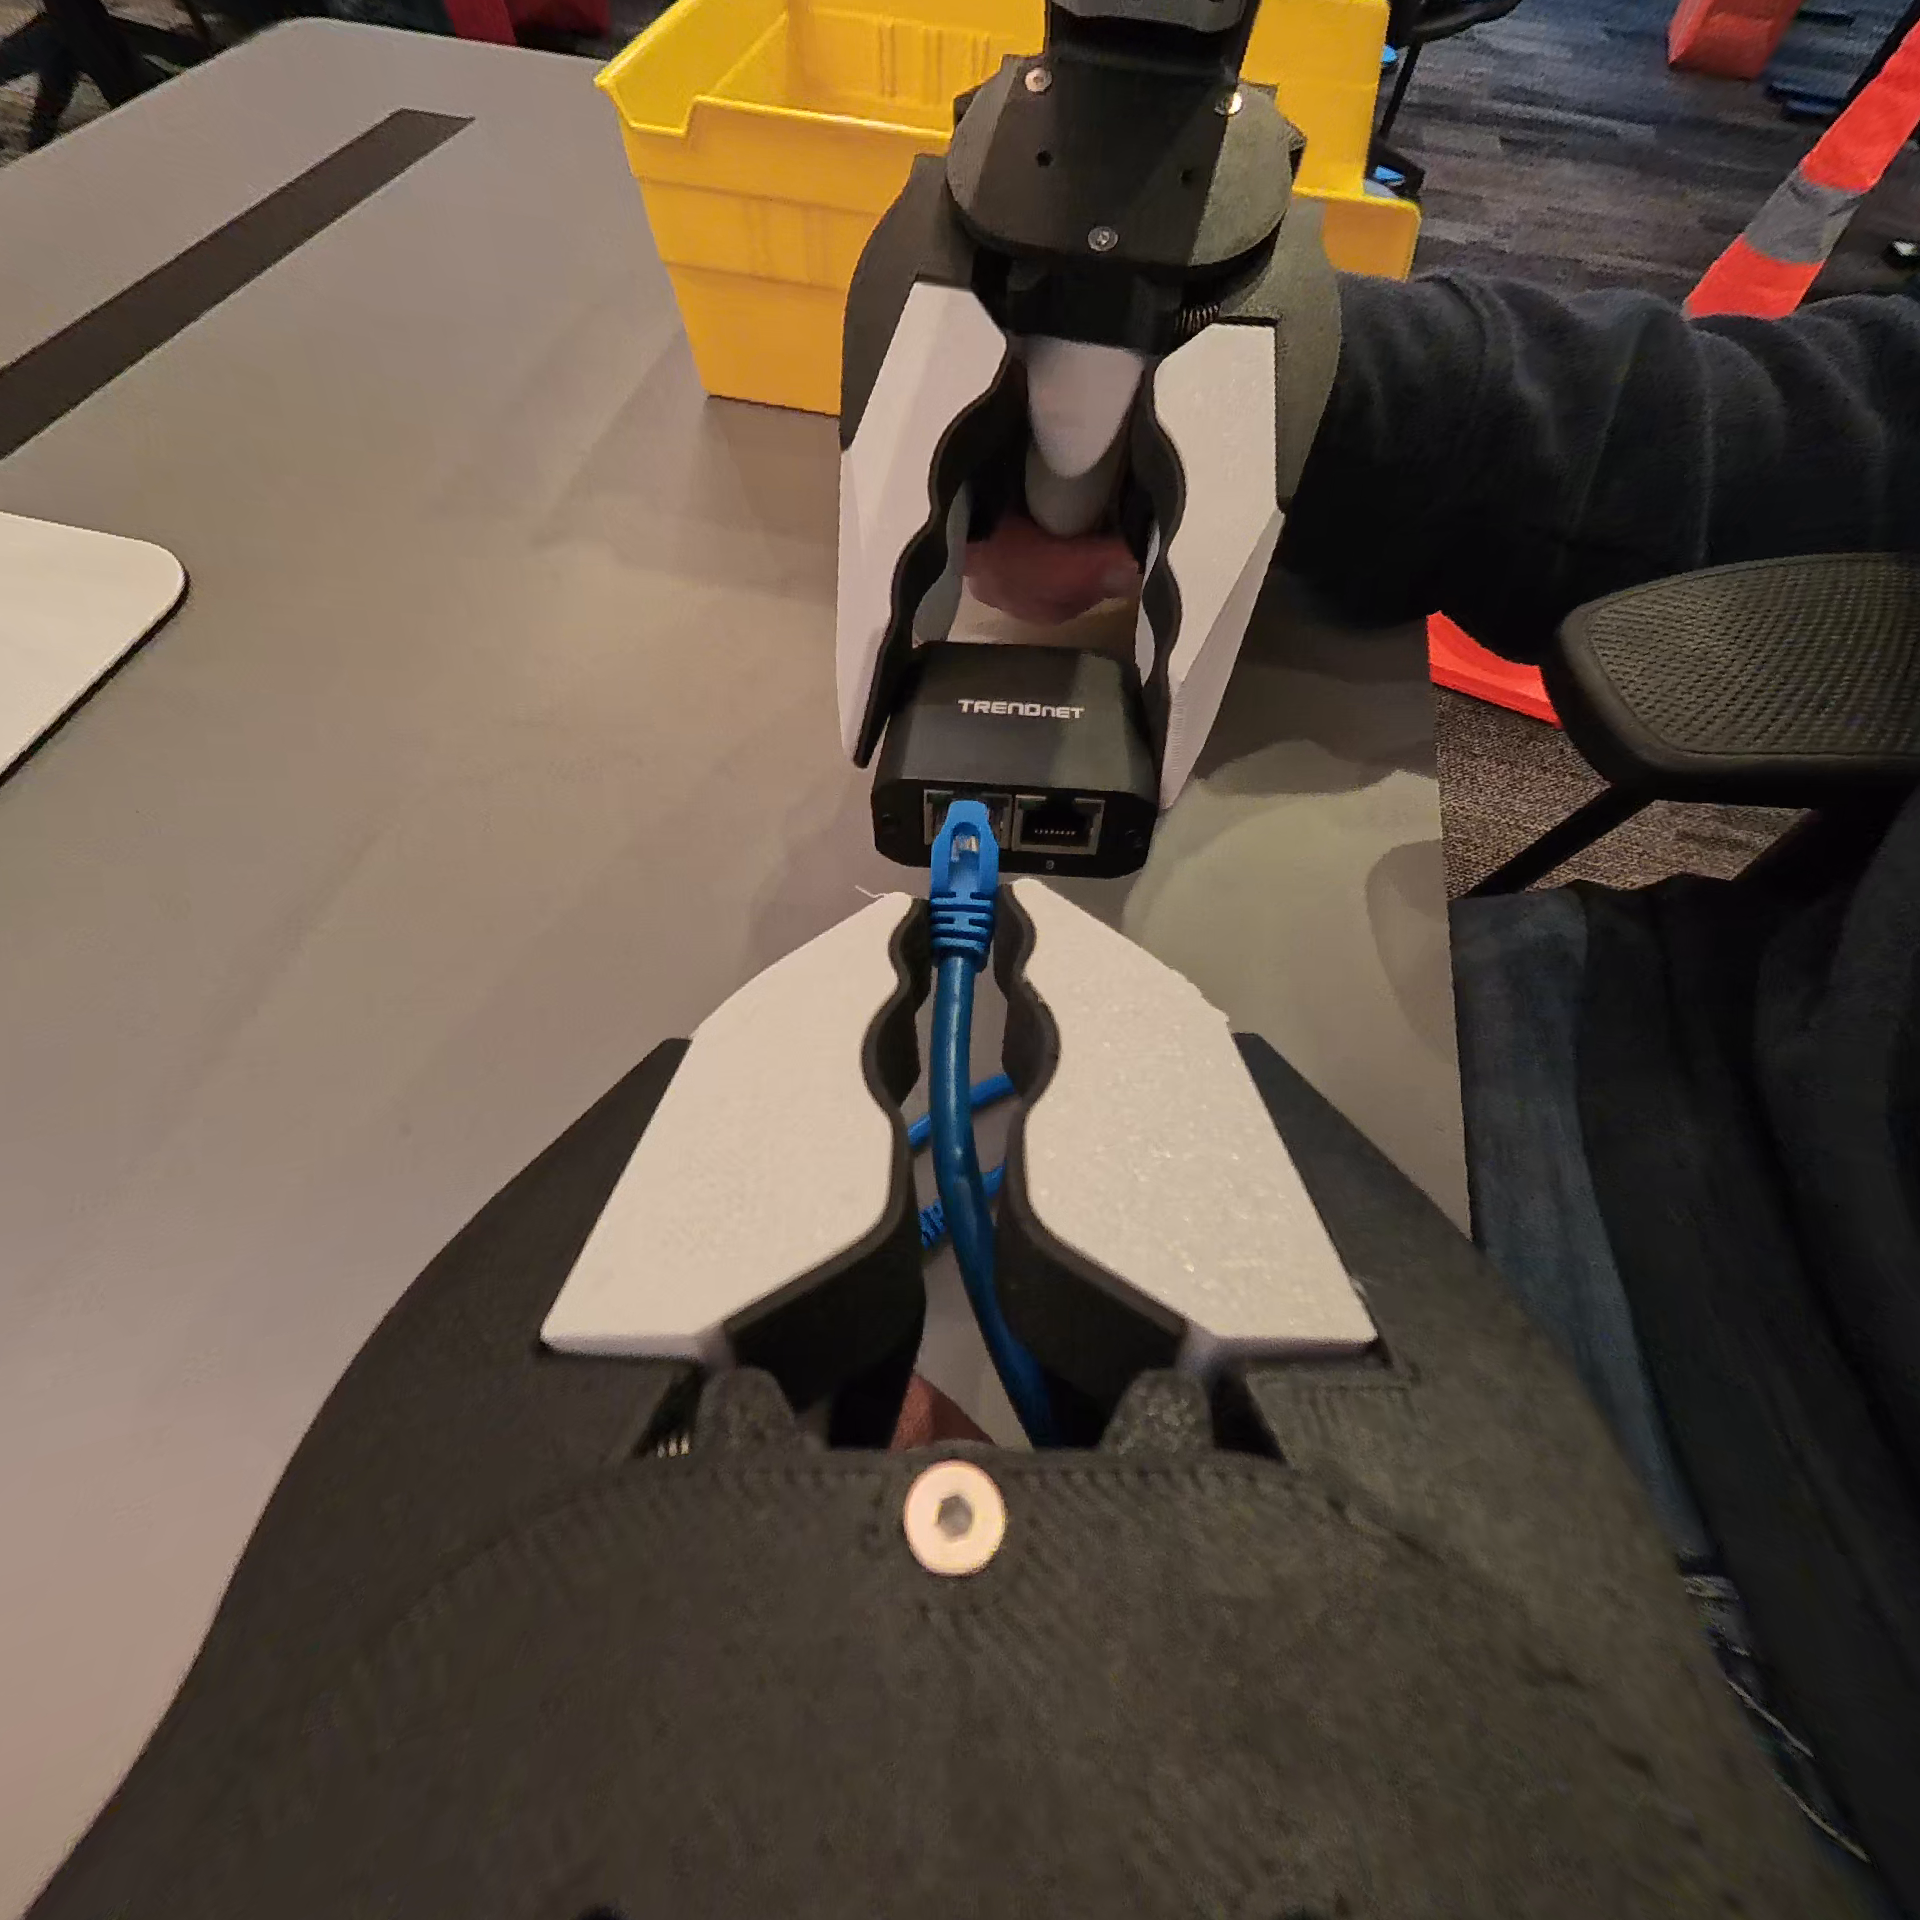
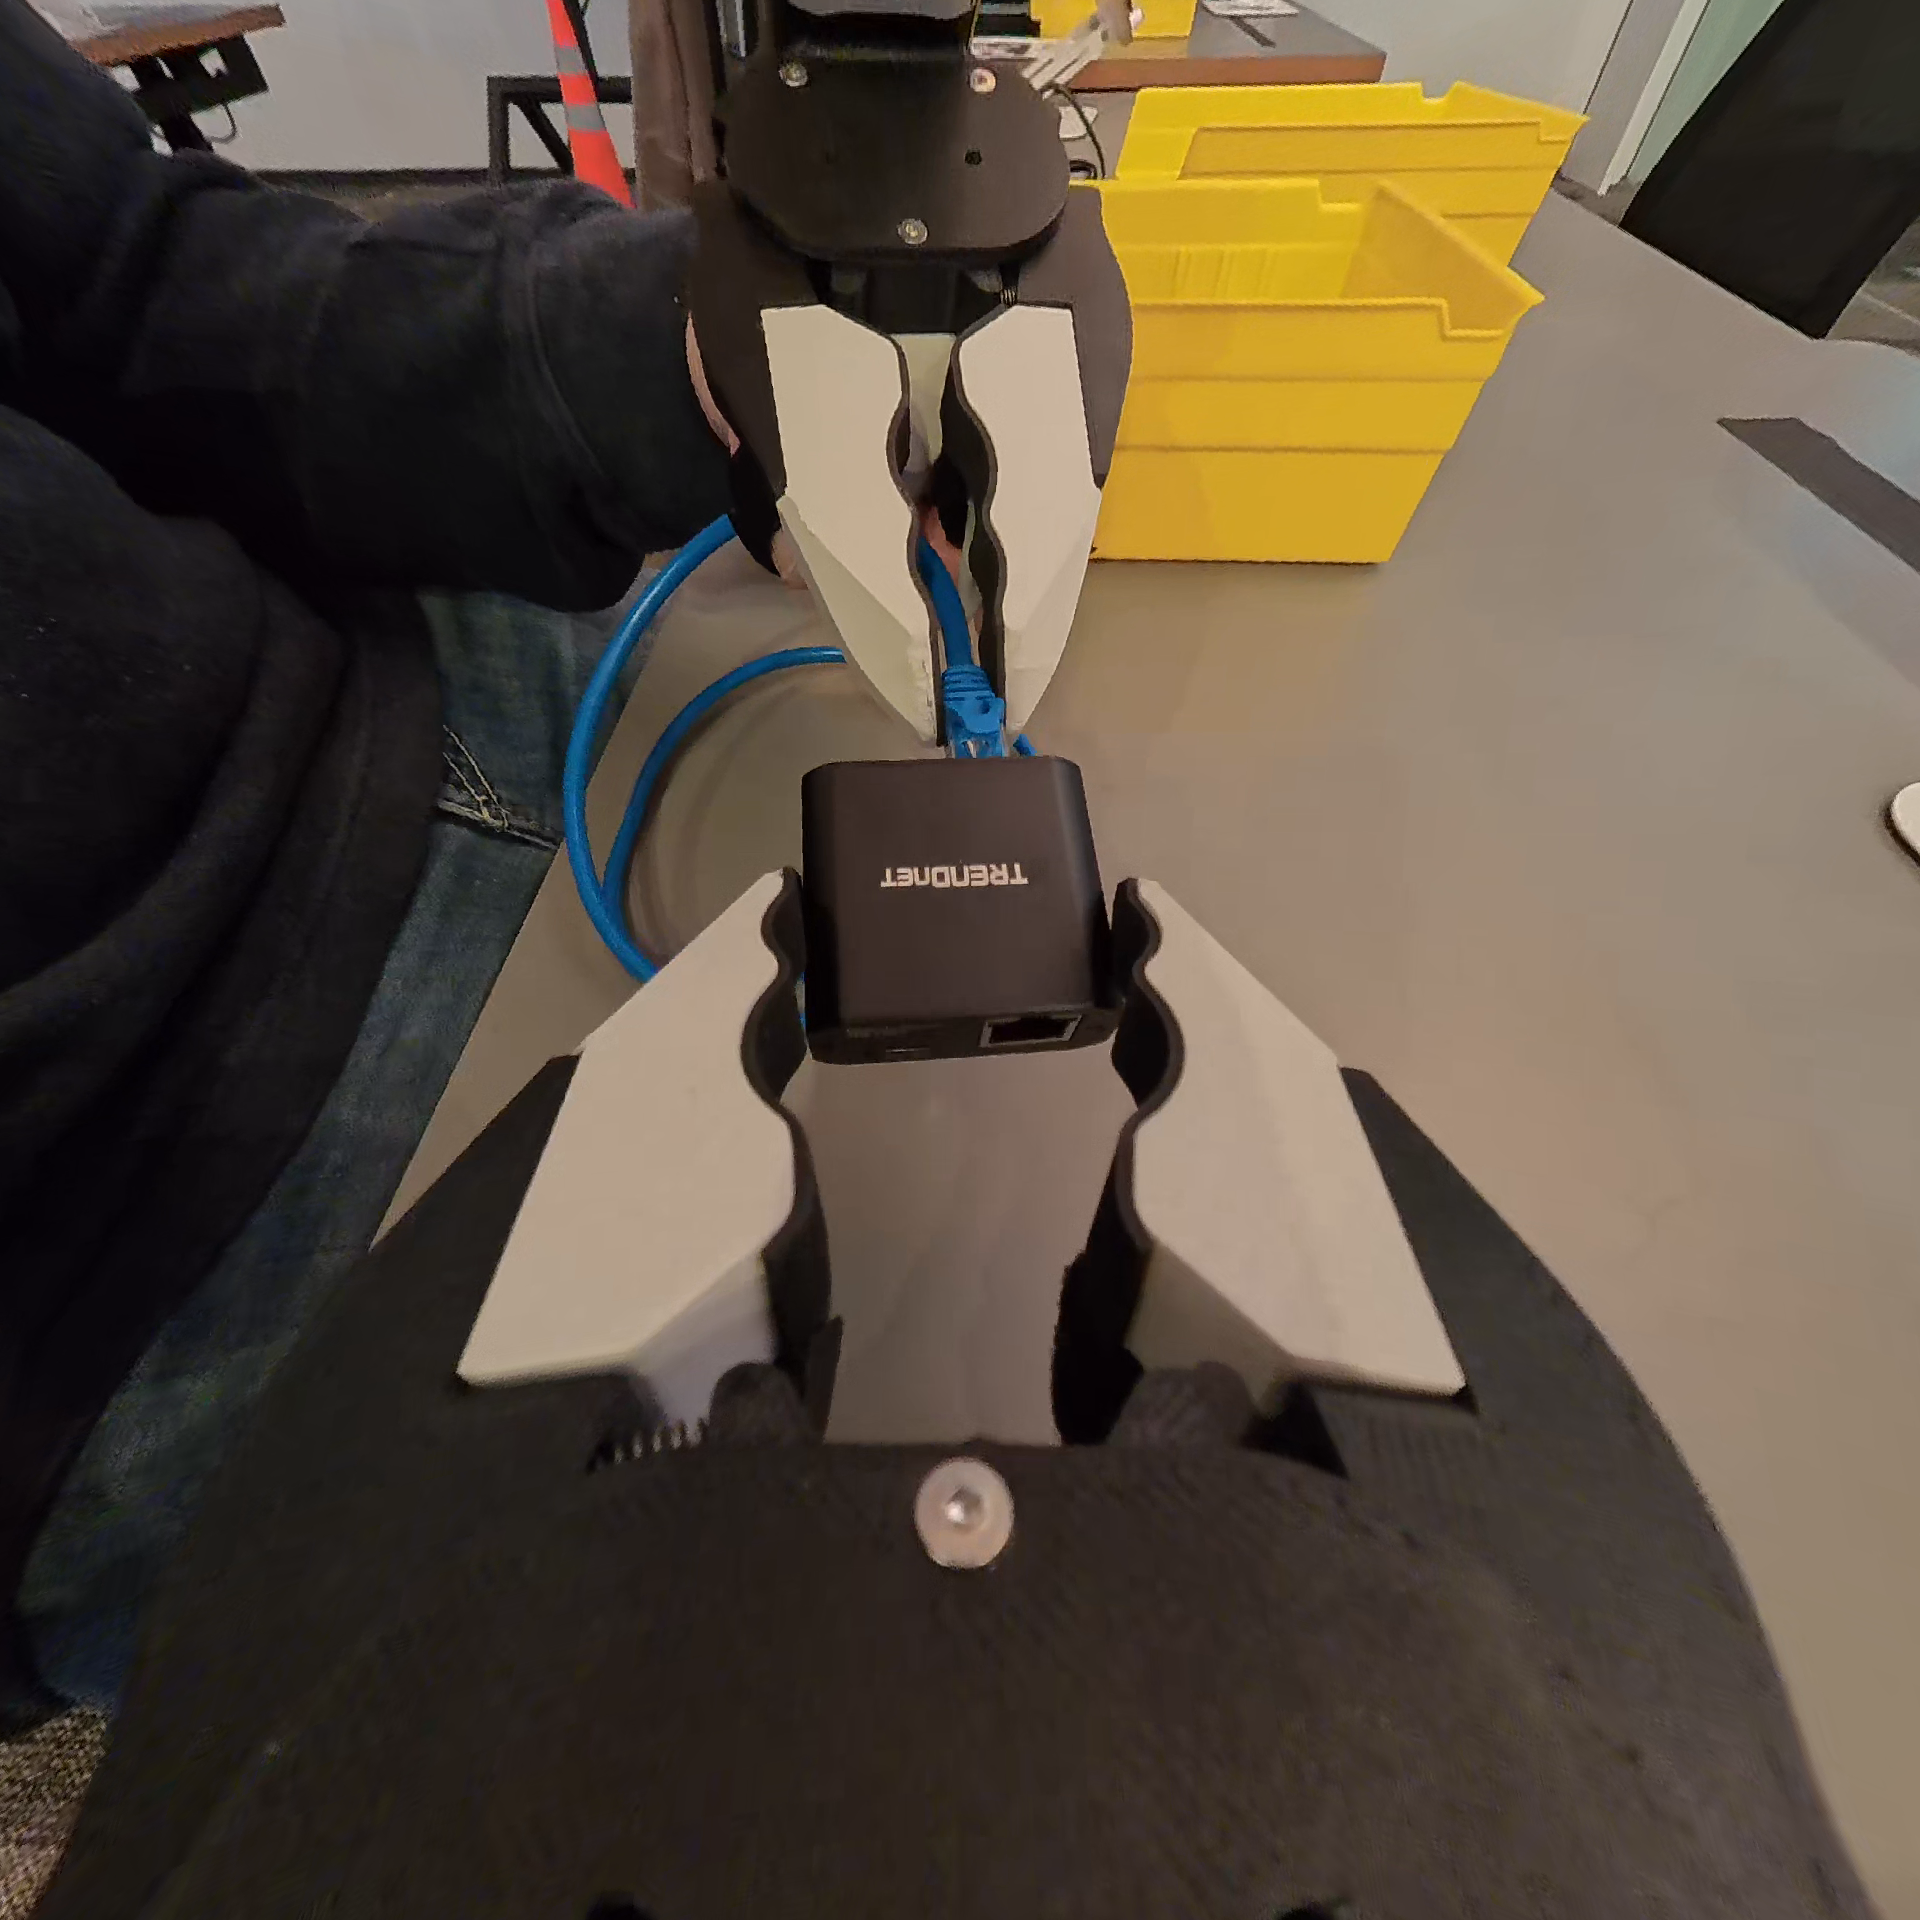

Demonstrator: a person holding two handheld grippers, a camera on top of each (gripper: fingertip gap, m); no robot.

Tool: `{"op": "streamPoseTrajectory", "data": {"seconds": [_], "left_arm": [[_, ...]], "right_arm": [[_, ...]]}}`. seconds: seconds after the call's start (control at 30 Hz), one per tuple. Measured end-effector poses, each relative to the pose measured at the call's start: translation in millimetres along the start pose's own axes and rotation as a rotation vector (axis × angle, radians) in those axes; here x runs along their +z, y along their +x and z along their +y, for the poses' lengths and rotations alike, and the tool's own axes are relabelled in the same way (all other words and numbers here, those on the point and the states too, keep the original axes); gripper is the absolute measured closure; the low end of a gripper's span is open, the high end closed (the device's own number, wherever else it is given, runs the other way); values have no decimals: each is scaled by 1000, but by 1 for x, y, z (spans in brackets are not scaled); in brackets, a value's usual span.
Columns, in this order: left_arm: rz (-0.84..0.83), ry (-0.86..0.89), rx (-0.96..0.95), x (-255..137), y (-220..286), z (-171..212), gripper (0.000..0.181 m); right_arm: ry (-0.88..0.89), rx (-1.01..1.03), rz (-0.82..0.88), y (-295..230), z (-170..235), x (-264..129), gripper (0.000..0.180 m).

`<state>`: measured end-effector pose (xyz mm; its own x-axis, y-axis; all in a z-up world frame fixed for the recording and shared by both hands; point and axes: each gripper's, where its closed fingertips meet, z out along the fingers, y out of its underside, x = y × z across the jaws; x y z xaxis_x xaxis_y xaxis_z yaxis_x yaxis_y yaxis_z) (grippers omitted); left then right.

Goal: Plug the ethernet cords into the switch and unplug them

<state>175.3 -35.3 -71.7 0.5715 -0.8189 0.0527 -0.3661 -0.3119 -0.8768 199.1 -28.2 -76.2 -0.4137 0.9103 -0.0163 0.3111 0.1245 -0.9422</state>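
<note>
**Observer:** What did your left side have when you checked?

**Operator:** My left gripper was pinched narrow on the blue ethernet cord, just behind the ribbed boot. The plug pointed toward twelve o'clock in the left wrist view and sat at the mouth of the left-hand port on the switch. I couldn't tell whether it was fully seated or only touching the opening. The port at its three o'clock was bare.

**Observer:** And the right?

**Operator:** My right gripper held the small black switch by its two sides, fingers set as wide as the casing. In the right wrist view the switch was dead centre, over the grey table; whether it rested on the surface or was held just above it, I couldn't make out. The left gripper faced me from twelve o'clock, the plug meeting the far face of the switch.

**Observer:** Where did the rest of the cord run?

**Operator:** It looped out toward nine o'clock of the switch in that view, two blue arcs lying on the table near its edge, beside a dark sleeve.

**Observer:** Anything else around?

**Operator:** Yellow bins stood at about one o'clock, well apart from the switch. In the left view a pale mat corner lay at nine o'clock, and a black chair armrest at three.
</note>
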Motion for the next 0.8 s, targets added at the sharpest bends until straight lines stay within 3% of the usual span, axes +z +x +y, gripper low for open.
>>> {"op": "streamPoseTrajectory", "data": {"seconds": [0.8], "left_arm": [[-34, 12, -3, 7, -3, 3, 170]], "right_arm": [[44, 35, -28, 0, 7, 3, 124]]}}
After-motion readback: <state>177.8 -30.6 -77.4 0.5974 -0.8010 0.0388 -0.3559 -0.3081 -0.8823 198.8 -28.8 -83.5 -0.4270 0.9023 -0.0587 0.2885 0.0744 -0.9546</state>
